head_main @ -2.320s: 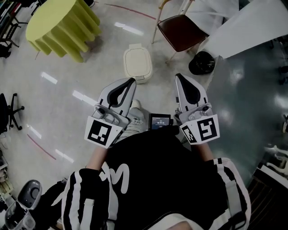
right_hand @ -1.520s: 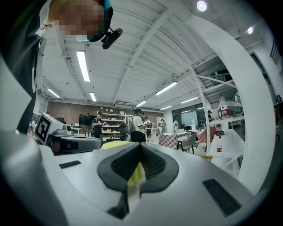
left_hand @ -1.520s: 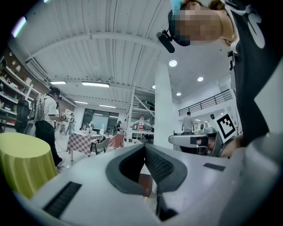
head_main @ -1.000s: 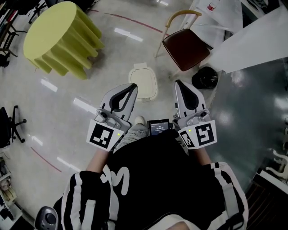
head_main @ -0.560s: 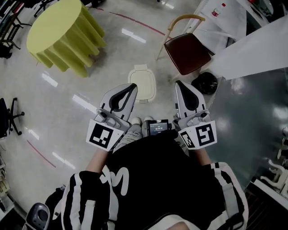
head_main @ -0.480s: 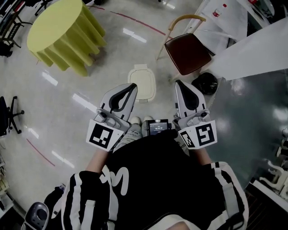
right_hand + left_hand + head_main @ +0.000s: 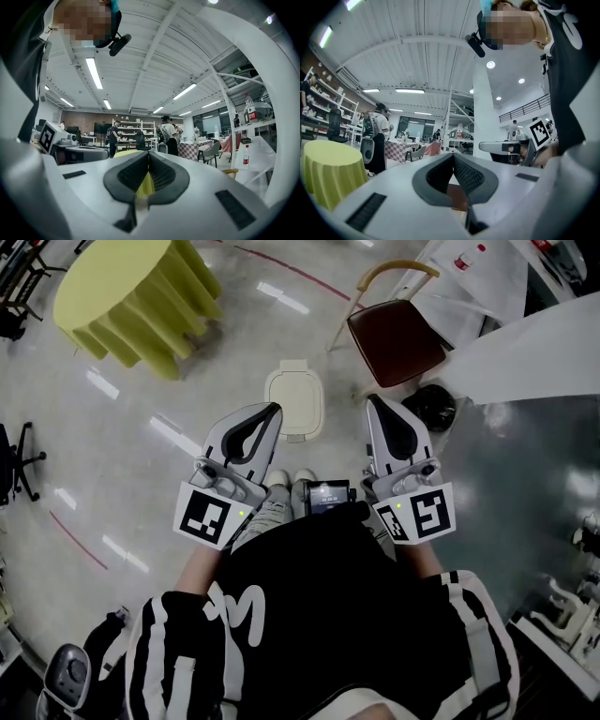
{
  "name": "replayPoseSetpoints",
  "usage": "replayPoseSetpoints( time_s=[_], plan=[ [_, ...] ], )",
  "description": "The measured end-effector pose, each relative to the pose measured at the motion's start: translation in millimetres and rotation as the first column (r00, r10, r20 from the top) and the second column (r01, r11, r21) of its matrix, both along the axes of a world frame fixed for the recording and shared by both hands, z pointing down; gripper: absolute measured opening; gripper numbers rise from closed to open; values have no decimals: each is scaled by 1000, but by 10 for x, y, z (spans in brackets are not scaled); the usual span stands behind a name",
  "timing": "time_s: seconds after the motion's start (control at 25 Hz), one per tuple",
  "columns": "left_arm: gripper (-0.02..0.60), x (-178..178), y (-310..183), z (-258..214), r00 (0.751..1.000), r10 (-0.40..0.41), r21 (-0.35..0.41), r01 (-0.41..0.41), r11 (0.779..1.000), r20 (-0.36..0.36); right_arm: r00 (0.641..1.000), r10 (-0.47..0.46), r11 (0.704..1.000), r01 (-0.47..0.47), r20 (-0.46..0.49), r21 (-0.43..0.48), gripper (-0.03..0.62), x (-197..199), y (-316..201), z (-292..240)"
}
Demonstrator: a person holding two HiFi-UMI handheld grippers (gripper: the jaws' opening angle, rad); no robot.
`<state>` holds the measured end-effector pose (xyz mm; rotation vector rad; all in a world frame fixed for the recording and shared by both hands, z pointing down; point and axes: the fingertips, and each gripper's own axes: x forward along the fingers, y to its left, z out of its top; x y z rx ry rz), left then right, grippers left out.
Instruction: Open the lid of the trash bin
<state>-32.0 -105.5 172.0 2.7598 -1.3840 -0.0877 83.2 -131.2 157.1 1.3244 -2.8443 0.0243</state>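
Cream plastic, rounded at the corners, the small trash bin point(image 7: 294, 400) stood on the pale glossy floor point(image 7: 141, 474) ahead of both my grippers, in the gap between their tips and nearer the left one. Its lid lay flat and closed. Neither gripper touched it.

My left gripper point(image 7: 274, 408) had its grey jaws pressed together at the tips with nothing caught between them; its own view showed the same, the ribbed pads meeting at a point point(image 7: 453, 156). My right gripper point(image 7: 371, 399) was likewise closed and empty, its pads meeting tip to tip point(image 7: 148, 154). I held the two side by side, apart, both pointing forward.

Beyond the right gripper's tip stood a chair with a dark brown seat and a light wooden frame point(image 7: 395, 326), and just to the right of that tip sat a round black thing point(image 7: 430, 405) I could not identify. Well out past the left gripper, further to the left, was a round table draped in a yellow-green cloth point(image 7: 122, 294).
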Motion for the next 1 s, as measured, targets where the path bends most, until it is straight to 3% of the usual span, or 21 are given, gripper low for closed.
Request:
replayPoseSetpoints(
  time_s=[1.0],
  plan=[
    [8,-175,-300,573,999,-52,-94,51,994,-10,991,-113,991,108,-70,-80,11,-246,-333,557]
  ],
)
